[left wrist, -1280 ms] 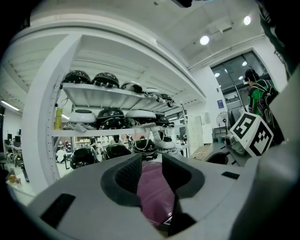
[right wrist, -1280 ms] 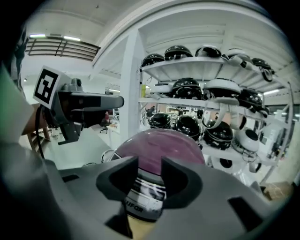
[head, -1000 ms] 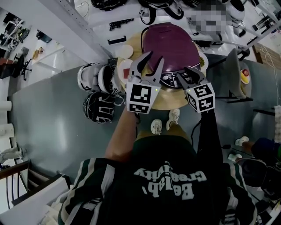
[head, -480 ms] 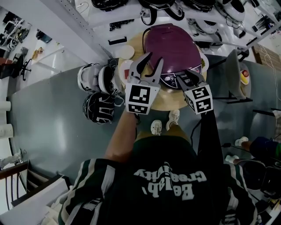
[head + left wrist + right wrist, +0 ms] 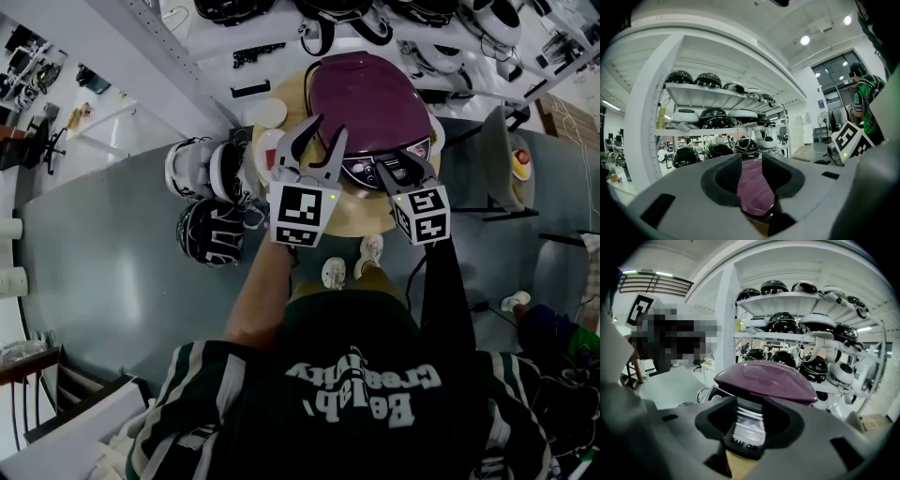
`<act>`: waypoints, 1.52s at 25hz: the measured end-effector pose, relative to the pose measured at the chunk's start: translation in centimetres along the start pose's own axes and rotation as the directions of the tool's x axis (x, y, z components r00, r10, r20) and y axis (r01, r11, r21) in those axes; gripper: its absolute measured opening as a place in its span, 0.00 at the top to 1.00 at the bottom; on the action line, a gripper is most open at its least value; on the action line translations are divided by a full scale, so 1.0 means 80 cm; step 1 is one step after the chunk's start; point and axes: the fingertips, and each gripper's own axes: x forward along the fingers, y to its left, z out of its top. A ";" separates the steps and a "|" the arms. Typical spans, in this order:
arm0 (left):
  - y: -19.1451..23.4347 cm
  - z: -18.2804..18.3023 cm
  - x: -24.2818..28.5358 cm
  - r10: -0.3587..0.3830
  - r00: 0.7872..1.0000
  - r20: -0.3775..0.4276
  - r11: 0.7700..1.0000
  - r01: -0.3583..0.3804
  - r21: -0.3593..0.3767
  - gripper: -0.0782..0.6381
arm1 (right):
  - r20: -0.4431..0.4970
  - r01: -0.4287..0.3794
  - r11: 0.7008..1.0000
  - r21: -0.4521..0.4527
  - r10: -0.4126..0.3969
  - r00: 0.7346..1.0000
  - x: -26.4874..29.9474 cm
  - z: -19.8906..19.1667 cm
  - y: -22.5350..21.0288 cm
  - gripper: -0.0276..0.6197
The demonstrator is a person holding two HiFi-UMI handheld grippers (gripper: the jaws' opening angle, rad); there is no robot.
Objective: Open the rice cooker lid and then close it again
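A rice cooker with a purple domed lid (image 5: 370,89) stands on a round wooden table (image 5: 352,214); the lid looks down. My left gripper (image 5: 326,127) is open and empty, hovering level at the cooker's left side, and the lid (image 5: 754,187) shows between its jaws. My right gripper (image 5: 401,167) tilts down at the cooker's front control panel (image 5: 364,171). In the right gripper view the panel's front tab (image 5: 749,430) sits between the open jaws of this gripper (image 5: 750,414), under the lid (image 5: 764,376). I cannot see the pads pressing on it.
A white round dish (image 5: 270,112) lies on the table's left part. Helmets (image 5: 211,230) lie on the floor to the left. Shelves of helmets (image 5: 787,324) stand behind the cooker. A stand with a tray (image 5: 502,155) is at the right.
The right gripper has edged slightly left along the cooker's front. The left gripper and the lid look the same.
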 end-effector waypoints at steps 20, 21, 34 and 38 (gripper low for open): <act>0.004 -0.001 -0.006 -0.001 1.000 0.001 1.000 0.001 -0.012 0.70 | -0.011 0.002 1.000 0.000 -0.002 1.000 0.003 -0.001 0.000 0.67; 0.004 -0.002 -0.006 -0.002 1.000 0.000 1.000 0.002 -0.012 0.70 | -0.011 0.002 1.000 0.000 -0.002 1.000 0.003 -0.002 0.000 0.67; 0.003 -0.004 0.002 -0.003 1.000 -0.017 1.000 0.002 -0.019 0.70 | -0.001 0.002 1.000 0.003 -0.002 1.000 0.003 0.000 -0.001 0.67; 0.004 -0.004 0.010 0.001 1.000 -0.024 1.000 -0.002 -0.025 0.70 | 0.043 -0.056 0.995 0.082 0.052 0.998 0.002 0.006 -0.003 0.67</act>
